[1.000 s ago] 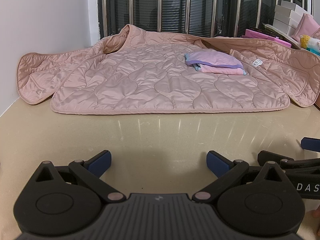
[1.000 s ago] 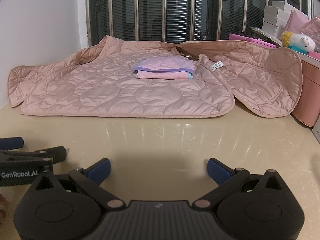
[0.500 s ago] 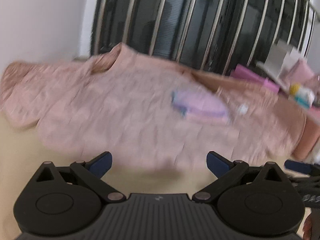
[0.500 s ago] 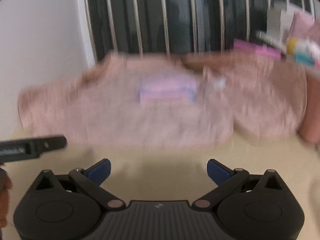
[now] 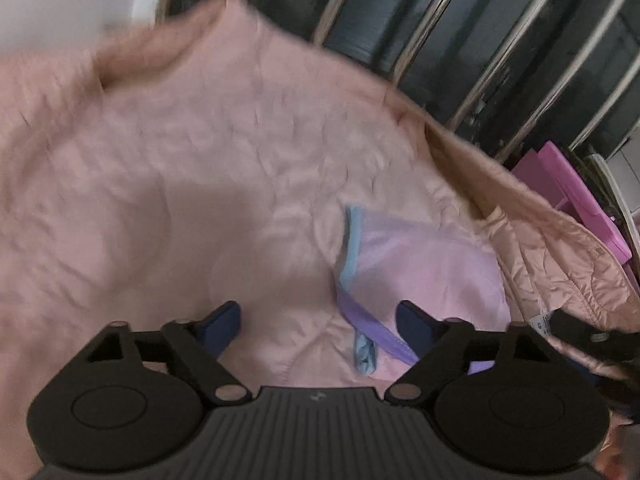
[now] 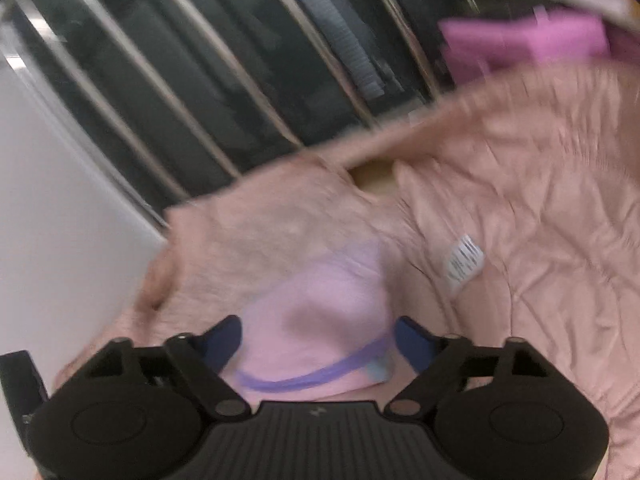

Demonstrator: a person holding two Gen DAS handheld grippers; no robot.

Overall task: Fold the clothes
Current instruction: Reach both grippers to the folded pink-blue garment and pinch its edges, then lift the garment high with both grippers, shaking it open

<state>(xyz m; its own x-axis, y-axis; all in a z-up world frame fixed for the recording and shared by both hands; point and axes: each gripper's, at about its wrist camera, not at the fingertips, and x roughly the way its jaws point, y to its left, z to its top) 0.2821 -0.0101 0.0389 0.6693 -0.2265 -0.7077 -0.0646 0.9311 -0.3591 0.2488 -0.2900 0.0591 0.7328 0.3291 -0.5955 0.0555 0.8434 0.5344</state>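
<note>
Behind your work stood a dark window (image 5: 460, 20) fronted by pale metal bars (image 6: 208, 52), blurred and slanting across both views. A plain white wall (image 6: 60, 220) met it on the left, and pink boxes (image 5: 576, 196) sat at the right.

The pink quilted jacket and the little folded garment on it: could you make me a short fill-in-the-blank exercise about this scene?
1. The small folded lilac garment lies on top of the pink quilted ____.
2. Its purple trim runs beside a trim of light ____.
3. A white ____ is sewn inside the jacket.
4. Behind the jacket stand metal ____.

Missing words: jacket; blue; label; bars
</note>
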